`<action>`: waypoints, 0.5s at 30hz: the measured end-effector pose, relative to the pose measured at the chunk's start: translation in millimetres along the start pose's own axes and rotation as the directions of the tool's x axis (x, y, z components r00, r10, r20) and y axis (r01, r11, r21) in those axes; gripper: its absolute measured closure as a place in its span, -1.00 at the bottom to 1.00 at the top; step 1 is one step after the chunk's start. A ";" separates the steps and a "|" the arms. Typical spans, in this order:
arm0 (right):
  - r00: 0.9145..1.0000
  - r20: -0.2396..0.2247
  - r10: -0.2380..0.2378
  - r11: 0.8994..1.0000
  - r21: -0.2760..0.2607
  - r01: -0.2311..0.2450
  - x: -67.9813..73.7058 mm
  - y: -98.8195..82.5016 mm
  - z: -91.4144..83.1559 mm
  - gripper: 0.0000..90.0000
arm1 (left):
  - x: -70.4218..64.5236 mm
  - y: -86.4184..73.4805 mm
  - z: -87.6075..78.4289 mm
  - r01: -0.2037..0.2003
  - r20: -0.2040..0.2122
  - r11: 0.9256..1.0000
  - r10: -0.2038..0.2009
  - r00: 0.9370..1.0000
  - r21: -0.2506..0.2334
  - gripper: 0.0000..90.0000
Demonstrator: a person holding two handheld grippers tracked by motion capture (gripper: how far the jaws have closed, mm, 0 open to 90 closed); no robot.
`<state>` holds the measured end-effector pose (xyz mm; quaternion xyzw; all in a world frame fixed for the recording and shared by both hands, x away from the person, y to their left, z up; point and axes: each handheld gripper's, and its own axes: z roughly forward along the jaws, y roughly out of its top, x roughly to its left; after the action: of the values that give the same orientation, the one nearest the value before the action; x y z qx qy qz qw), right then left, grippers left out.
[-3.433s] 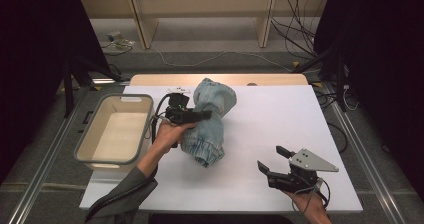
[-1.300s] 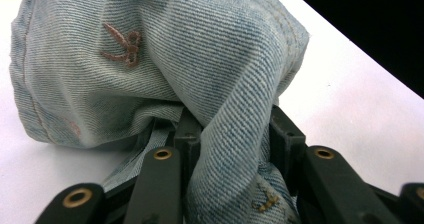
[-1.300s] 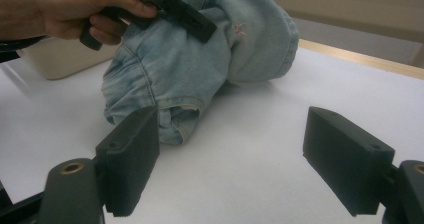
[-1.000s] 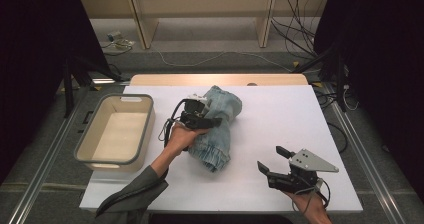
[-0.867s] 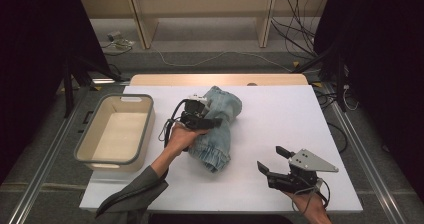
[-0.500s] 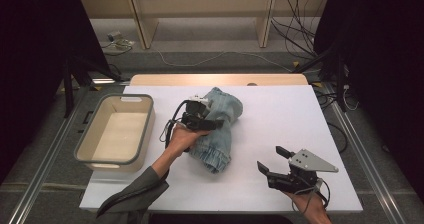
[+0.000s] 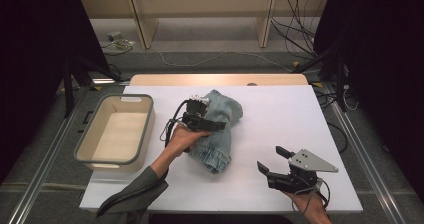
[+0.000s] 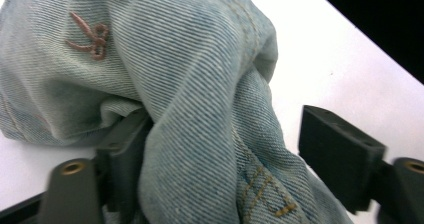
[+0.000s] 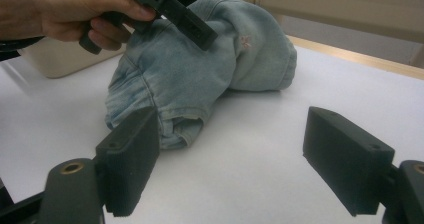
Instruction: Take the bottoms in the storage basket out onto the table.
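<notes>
we see a bundle of light blue jeans (image 7: 217,129) lying crumpled on the white table (image 7: 280,114), a little left of its centre in the high view, with a frayed hem pointing toward 6 o'clock and the rounder bulk toward 12 o'clock. at 9 o'clock from the jeans, well apart from them, a beige bin (image 7: 87,149) with a grey rim sits at the table's left edge

the left gripper (image 7: 212,125) lies across the top of the jeans, the person's hand (image 7: 181,139) wrapped around its handle at 8 o'clock from the bundle, a dark sleeve (image 7: 130,194) trailing toward 7 o'clock. its jaws have just been opening: in the left gripper view a thick fold of denim (image 8: 200,134) stands between them, the left jaw pushed up against the cloth and partly buried under it, while the right jaw stands clear with bare table showing between it and the fabric. so we read them as apart, with the fold between them but not pinched. a small pinkish embroidered mark (image 8: 90,36) sits on the denim at 11 o'clock in that view

the right gripper (image 7: 272,160) rests near the table's front edge, at 4 o'clock from the jeans and well apart from them, its grey three-cornered plate (image 7: 312,160) on top. its jaws stand wide apart with nothing between them; in the right gripper view they frame bare table, with the jeans (image 9: 200,69) beyond at 12 o'clock and the left gripper (image 9: 187,21) pressed onto them from 10 o'clock
</notes>
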<state>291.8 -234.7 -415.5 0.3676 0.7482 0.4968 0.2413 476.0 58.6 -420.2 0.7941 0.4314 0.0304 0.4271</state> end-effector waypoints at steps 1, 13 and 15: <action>1.000 0.000 0.000 1.000 -0.001 0.000 -0.1 0.0 -0.1 -0.48 | 0.0 0.5 -0.7 0.005 -0.006 1.000 -0.005 1.000 0.004 -0.55; 1.000 0.001 0.000 1.000 -0.001 0.000 0.4 0.2 -0.4 -0.48 | 7.7 5.3 -16.4 0.043 -0.038 0.999 -0.044 0.998 -0.016 -0.66; 1.000 0.001 0.001 1.000 -0.001 -0.001 0.2 0.2 -0.4 -0.48 | 8.9 5.5 -18.2 0.048 -0.034 0.999 -0.048 0.998 -0.009 -0.67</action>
<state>291.5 -234.7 -415.2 0.3680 0.7475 0.4972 0.2419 477.7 75.4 -407.7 0.7810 0.4576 0.0356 0.4236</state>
